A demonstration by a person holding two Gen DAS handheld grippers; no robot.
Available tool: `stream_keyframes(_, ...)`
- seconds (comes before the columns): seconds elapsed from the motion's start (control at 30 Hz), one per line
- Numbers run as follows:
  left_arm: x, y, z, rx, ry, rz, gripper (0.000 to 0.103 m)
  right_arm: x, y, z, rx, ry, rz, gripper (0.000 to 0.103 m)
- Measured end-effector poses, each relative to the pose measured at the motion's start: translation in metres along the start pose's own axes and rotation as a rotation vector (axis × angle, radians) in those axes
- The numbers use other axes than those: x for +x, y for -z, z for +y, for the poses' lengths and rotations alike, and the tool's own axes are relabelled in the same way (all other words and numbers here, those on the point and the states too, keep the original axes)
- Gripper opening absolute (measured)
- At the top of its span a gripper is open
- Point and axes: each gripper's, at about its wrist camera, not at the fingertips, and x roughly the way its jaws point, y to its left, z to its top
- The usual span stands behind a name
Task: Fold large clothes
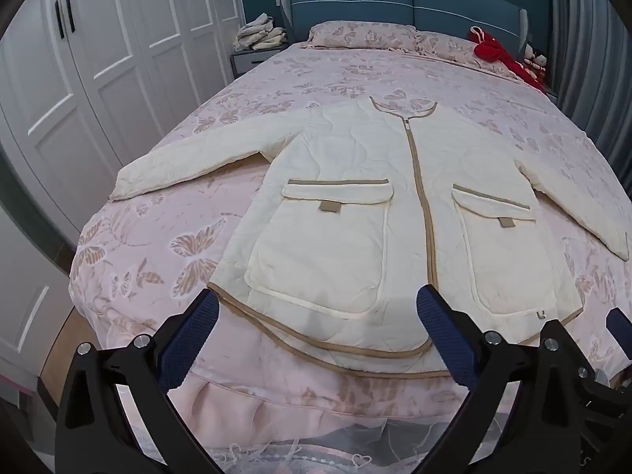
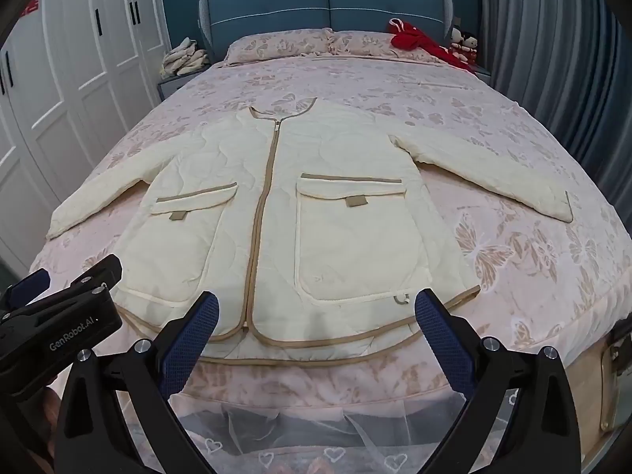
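Note:
A cream quilted jacket [image 1: 355, 181] with tan trim, a zipped front and two flap pockets lies flat, face up, on the bed, sleeves spread to both sides. It also shows in the right wrist view [image 2: 276, 205]. My left gripper [image 1: 318, 308] is open and empty, hovering just above the jacket's hem at its left half. My right gripper [image 2: 316, 310] is open and empty, above the hem at its right half. The left gripper's body [image 2: 59, 316] shows at the left of the right wrist view.
The bed [image 1: 158, 237] has a pink butterfly-print cover and a frilled skirt. Pillows [image 1: 363, 33] and a red garment [image 1: 497, 53] lie at the blue headboard. White wardrobes [image 1: 79, 79] stand on the left, with clothes on a nightstand [image 1: 258, 33]. Grey curtains [image 2: 553, 59] hang on the right.

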Motion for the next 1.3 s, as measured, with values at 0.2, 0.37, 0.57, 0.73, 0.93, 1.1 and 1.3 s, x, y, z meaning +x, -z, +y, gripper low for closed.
stream_keyframes(0.2, -0.0010, 0.0010, 0.0042, 0.000, 0.004, 0.007, 0.098, -0.0022, 0.0002, -0.0001, -0.001, 0.002, -0.002, 0.098)
stream_keyframes(0.37, -0.0020, -0.0006, -0.0026, 0.011, -0.009, 0.006, 0.098, -0.0005, 0.0003, 0.0000, 0.002, 0.004, 0.000, 0.098)
stream_keyframes(0.57, -0.0029, -0.0003, -0.0010, 0.011, -0.011, 0.005, 0.098, -0.0008, 0.0029, -0.0009, 0.000, -0.002, -0.008, 0.098)
stream_keyframes(0.73, -0.0041, 0.0000, -0.0019, 0.013, -0.012, 0.005, 0.098, -0.0045, 0.0002, 0.0007, 0.002, -0.001, -0.009, 0.098)
stream_keyframes(0.93, -0.0054, -0.0003, -0.0020, 0.014, -0.012, 0.006, 0.098, -0.0057, -0.0011, 0.0006, 0.002, -0.002, -0.011, 0.098)
stream_keyframes(1.1, -0.0059, -0.0006, -0.0013, 0.015, -0.013, 0.006, 0.098, -0.0055, -0.0010, 0.0012, 0.002, -0.003, -0.008, 0.098)
stream_keyframes(1.3, -0.0067, -0.0011, -0.0017, 0.015, -0.014, 0.008, 0.098, -0.0052, -0.0004, 0.0019, 0.003, -0.003, -0.009, 0.098)
